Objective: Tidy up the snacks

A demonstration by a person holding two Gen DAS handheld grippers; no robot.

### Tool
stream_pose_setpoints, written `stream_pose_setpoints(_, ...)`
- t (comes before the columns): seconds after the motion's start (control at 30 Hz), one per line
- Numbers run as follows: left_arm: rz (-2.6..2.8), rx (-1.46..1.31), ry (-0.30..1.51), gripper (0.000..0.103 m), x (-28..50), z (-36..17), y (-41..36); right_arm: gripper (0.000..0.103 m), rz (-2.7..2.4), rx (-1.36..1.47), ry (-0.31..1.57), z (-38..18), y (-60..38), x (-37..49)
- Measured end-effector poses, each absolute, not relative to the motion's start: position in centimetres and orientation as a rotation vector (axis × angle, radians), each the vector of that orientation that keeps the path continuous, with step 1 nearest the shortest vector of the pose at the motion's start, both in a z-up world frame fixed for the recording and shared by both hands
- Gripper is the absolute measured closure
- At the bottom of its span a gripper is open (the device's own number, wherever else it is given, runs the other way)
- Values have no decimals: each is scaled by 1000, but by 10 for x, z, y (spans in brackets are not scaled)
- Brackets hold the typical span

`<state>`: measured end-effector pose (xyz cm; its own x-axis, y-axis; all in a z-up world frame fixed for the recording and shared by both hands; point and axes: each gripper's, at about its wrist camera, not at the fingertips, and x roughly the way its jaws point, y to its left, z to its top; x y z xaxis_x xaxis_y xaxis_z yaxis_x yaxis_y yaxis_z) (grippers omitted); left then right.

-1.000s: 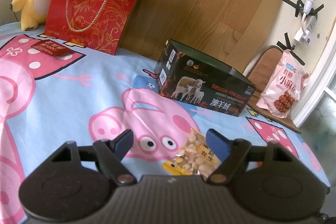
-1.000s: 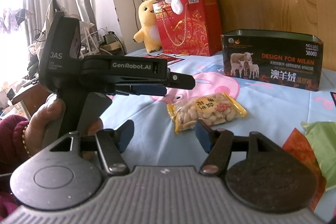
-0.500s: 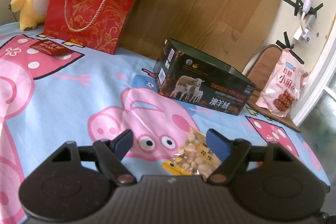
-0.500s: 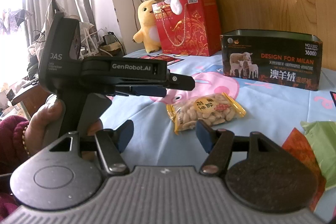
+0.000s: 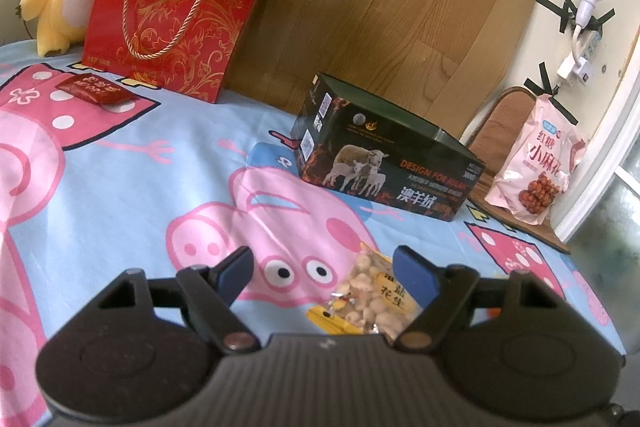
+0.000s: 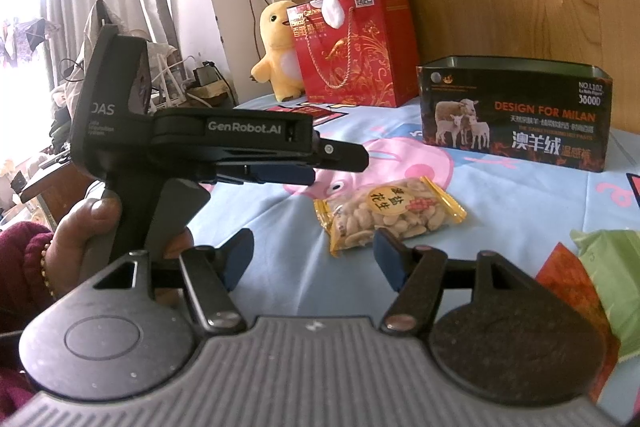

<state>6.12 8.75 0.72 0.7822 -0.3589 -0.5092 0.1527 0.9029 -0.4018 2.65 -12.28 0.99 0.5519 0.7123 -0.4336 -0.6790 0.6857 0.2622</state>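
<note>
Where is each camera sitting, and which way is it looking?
Left wrist view: rides on the left gripper, looking along its open fingers across the bed sheet toward the wooden headboard.
Right wrist view: rides on the right gripper, fingers open, facing the same end of the bed; the left gripper and the hand holding it show at the left.
Both see: the peanut packet, the open tin box and the red gift bag.

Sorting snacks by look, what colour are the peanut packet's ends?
Yellow-gold, with a clear middle; the peanut packet shows best in the right wrist view.
</note>
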Motion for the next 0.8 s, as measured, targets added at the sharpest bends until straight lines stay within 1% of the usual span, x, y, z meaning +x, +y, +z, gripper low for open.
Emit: stream_pose_setpoints(0.8,-283,-353,616,24,61,7,87,33,825,70,545,10,-124,27)
